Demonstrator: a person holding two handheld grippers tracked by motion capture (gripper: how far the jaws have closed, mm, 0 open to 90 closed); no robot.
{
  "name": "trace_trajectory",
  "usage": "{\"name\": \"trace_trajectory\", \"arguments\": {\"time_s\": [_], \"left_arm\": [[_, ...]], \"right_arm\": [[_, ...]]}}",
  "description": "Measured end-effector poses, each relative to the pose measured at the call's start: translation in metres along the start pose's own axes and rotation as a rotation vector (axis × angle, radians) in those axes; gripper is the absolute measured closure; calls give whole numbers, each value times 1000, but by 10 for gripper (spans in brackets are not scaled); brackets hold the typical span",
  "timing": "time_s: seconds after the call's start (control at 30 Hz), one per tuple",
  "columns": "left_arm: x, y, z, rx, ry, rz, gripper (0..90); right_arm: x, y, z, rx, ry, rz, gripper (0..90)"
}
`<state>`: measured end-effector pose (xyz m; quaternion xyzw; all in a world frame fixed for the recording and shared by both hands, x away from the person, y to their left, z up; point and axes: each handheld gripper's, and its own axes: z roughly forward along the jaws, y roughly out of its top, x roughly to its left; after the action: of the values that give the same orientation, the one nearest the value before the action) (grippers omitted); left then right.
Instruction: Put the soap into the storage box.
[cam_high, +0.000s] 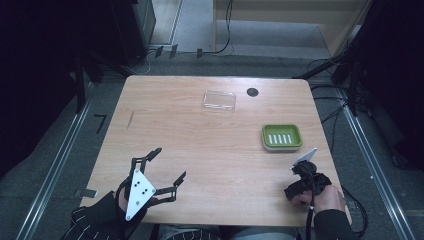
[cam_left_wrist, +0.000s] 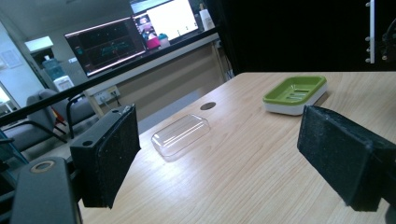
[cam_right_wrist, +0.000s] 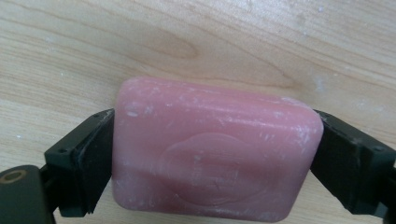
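We count one pink soap bar (cam_right_wrist: 215, 151), clamped between our right gripper's (cam_high: 302, 169) fingers (cam_right_wrist: 84, 163) above the worktop (cam_high: 200, 145). One green soap dish (cam_high: 282, 136), one clear lid (cam_high: 219, 100). Left gripper (cam_high: 167, 165) fingers spread apart, empty.

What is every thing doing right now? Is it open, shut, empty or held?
Left tongs: open, nothing between the jaws, held above the table.
Right tongs: shut on the pink soap.
Pink soap: gripped at both ends, over the bare wood.
Green soap dish: empty, lying flat on the table.
Clear lid: off the dish, lying apart from it near the far edge.
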<state>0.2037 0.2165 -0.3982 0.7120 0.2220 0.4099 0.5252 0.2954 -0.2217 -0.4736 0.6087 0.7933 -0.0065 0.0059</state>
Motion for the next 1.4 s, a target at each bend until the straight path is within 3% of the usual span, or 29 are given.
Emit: {"name": "trace_trajectory", "arguments": {"time_s": [0.73, 1.1, 1.4], "left_arm": [[0, 0, 0, -1, 2, 0, 136], [0, 0, -1, -1, 2, 0, 136], [0, 0, -1, -1, 1, 1, 136]], "right_arm": [[-2, -2, 3, 31, 25, 34, 125], [0, 0, 3, 53, 24, -28, 133], [-2, -1, -2, 49, 13, -46, 135]]}}
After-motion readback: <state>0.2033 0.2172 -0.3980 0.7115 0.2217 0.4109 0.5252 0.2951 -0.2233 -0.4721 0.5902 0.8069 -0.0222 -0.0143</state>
